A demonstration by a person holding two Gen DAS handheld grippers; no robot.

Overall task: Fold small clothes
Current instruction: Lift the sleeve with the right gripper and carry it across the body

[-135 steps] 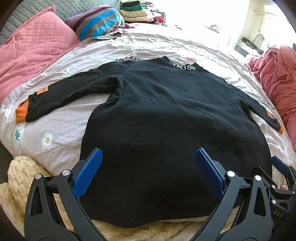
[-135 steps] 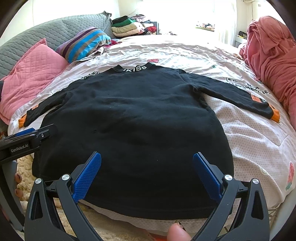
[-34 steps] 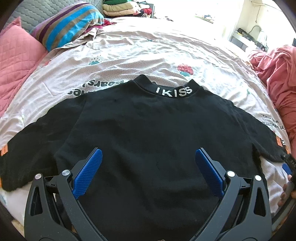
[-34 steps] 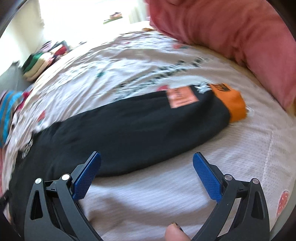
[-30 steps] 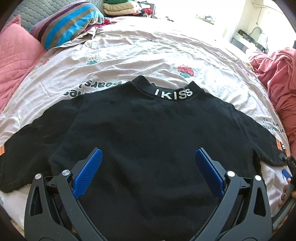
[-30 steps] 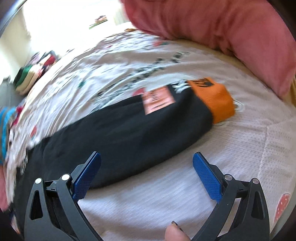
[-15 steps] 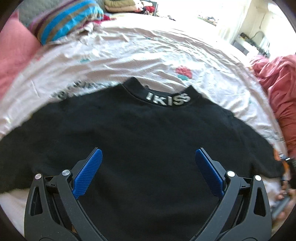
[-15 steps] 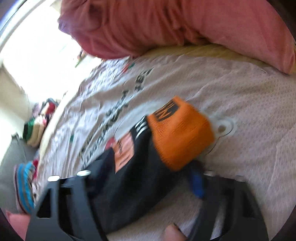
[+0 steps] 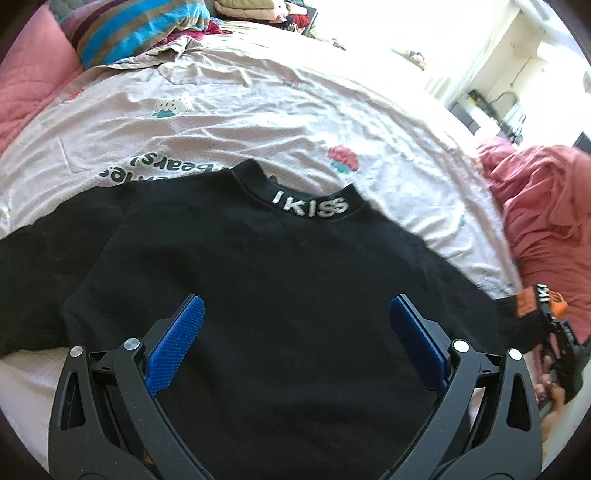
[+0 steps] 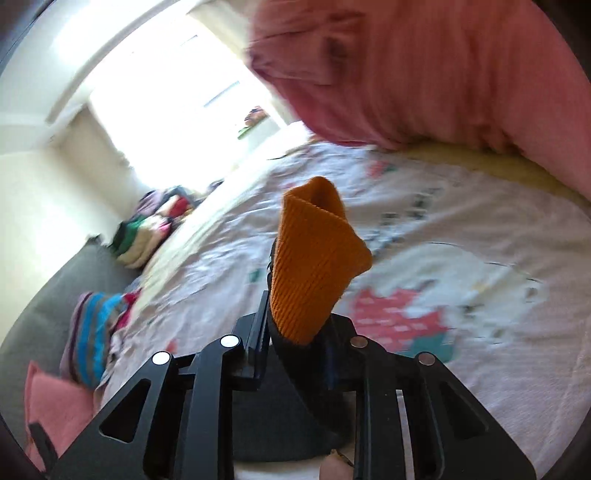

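Note:
A black sweater [image 9: 280, 280] with a white "IKISS" collar [image 9: 310, 208] lies flat on the bed. My left gripper [image 9: 295, 325] hovers open over its chest, nothing between the blue pads [image 9: 177, 339]. The sweater's right sleeve ends in an orange cuff [image 10: 314, 258]. My right gripper [image 10: 295, 332] has that cuff between its jaws, which are closing and press on it; the cuff sticks up past the fingertips, lifted off the sheet. In the left wrist view the right gripper [image 9: 554, 332] with the cuff [image 9: 550, 301] shows at the far right edge. The left sleeve runs off to the left.
The patterned white bed sheet [image 9: 258, 110] spreads beyond the collar. A striped pillow [image 9: 140, 33] and a pink quilted pillow [image 9: 29, 85] lie at the back left. A pink blanket [image 9: 546, 206] is heaped on the right. Folded clothes [image 10: 147, 229] are stacked at the headboard.
The right gripper went from wide open above the sleeve end to clamped on the orange cuff and raised it off the bed. The left gripper stayed open over the sweater.

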